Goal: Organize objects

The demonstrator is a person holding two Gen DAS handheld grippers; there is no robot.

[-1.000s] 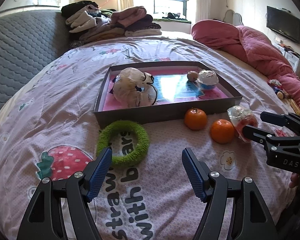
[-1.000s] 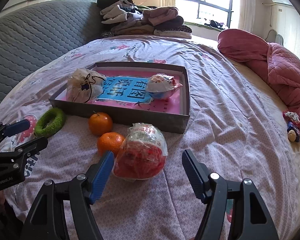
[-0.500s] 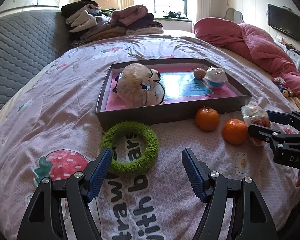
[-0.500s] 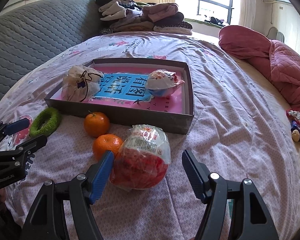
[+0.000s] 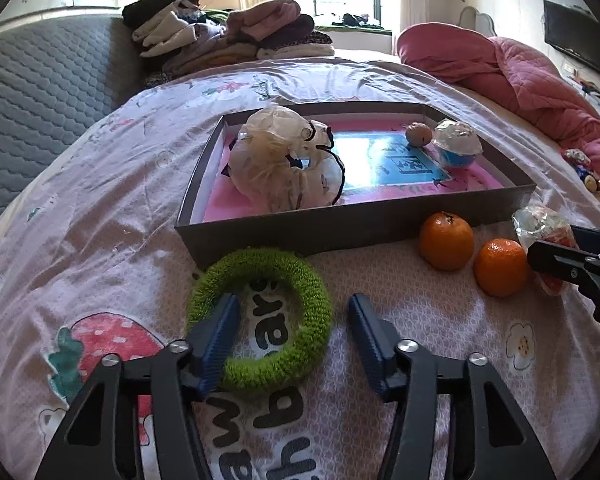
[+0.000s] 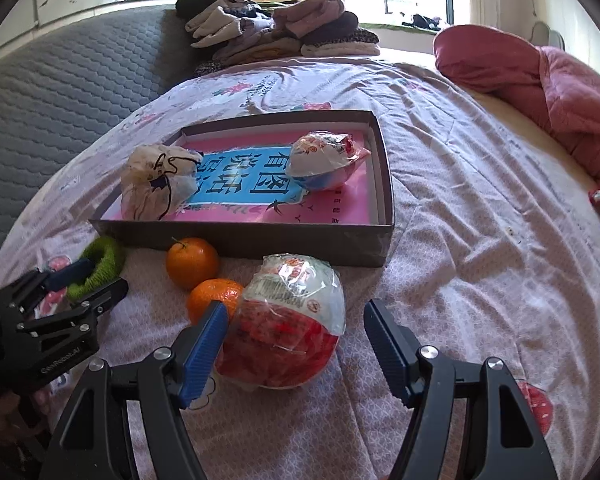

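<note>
Green ring (image 5: 260, 320) lies on the bedsheet (image 5: 100, 208); your left gripper (image 5: 292, 340) straddles its near-right arc, one finger inside the hole, jaws closing, not pinching. Your right gripper (image 6: 292, 344) gapes wide around the wrapped egg (image 6: 288, 320), oranges (image 6: 192, 262) just left.

Open floral bedsheet (image 6: 480, 240) lies clear at three o'clock of the shallow grey cardboard tray (image 6: 240, 236). At its six o'clock wall, two oranges (image 6: 192, 262), a plastic-wrapped red-and-white egg (image 6: 288, 320) and a fuzzy green ring (image 5: 260, 316) crowd the approach.
</note>
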